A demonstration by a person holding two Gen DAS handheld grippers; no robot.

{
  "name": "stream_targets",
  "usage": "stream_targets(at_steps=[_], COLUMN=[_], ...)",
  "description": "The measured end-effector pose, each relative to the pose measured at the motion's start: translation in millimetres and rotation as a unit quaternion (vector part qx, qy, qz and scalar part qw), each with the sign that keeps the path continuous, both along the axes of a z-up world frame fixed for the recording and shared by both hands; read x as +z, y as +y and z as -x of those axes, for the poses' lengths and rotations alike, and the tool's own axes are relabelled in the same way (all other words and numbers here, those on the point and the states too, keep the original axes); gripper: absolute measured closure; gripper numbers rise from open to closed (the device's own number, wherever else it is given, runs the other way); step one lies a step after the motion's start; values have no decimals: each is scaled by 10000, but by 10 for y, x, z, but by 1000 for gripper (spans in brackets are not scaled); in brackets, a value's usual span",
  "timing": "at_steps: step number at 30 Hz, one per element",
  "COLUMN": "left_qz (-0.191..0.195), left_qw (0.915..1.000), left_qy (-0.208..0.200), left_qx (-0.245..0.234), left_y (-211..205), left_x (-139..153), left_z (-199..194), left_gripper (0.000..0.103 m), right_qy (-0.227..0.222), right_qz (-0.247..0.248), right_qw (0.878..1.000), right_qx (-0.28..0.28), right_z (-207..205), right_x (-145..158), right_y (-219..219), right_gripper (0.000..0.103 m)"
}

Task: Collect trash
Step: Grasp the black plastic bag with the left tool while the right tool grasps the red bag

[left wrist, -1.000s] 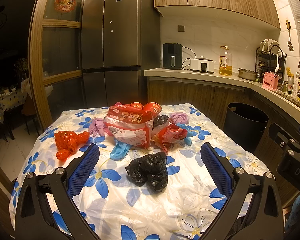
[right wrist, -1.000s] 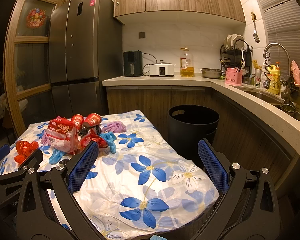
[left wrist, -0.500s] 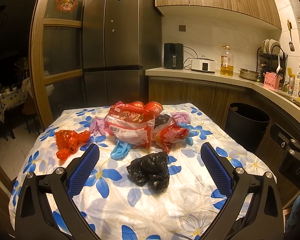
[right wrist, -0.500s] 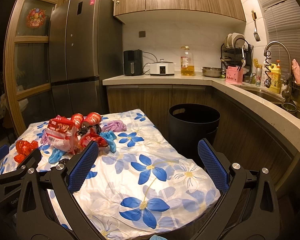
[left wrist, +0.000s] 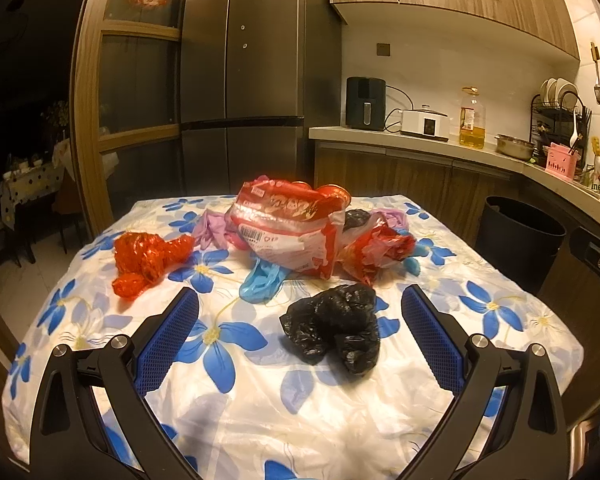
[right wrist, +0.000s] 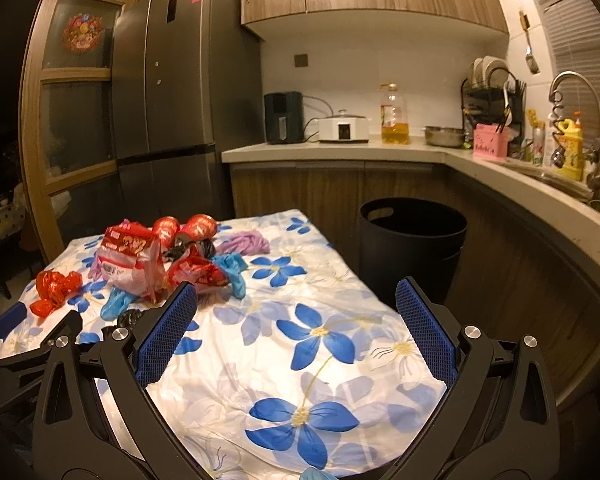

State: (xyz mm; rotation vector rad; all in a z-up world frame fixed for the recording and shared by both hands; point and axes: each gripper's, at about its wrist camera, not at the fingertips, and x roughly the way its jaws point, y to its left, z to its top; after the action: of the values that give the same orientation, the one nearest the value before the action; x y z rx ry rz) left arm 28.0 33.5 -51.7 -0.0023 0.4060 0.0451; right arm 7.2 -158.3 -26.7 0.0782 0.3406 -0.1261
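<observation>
Black gripper [left wrist: 300,300] frames; blue textured pads [left wrist: 168,340]; silver screws.

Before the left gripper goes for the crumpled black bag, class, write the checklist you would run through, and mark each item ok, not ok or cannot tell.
1. Left gripper open and empty: ok.
2. Black bag lies apart from the other trash, ahead of the gripper and toward its right finger: ok.
3. Right gripper open, empty, over bare tablecloth: ok.
4. Black bin stands open beside the table: ok.
5. Room left inside the bin: cannot tell, its inside is dark.
6. Blue glove close to the bag, clear of the grasp: ok, a gap shows.
</observation>
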Motion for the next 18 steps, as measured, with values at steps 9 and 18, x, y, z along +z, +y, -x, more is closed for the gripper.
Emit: stream_targets(at_steps=[9, 18], left_qz=[17, 234], left_qw=[9996, 9975], left_qy=[109, 615], left_qx=[-278, -274], left_y=[-96, -24], left_x=[-297, -500], left_z=[-463, -848], left_gripper=[5, 13], right_qy=[39, 149], right_qz=[-2, -51], right_qw=[9998, 9987], right_qx=[210, 477], right_z=[-240, -497], right_x=[-208, -325], right_y=[43, 102], right_gripper=[6, 10])
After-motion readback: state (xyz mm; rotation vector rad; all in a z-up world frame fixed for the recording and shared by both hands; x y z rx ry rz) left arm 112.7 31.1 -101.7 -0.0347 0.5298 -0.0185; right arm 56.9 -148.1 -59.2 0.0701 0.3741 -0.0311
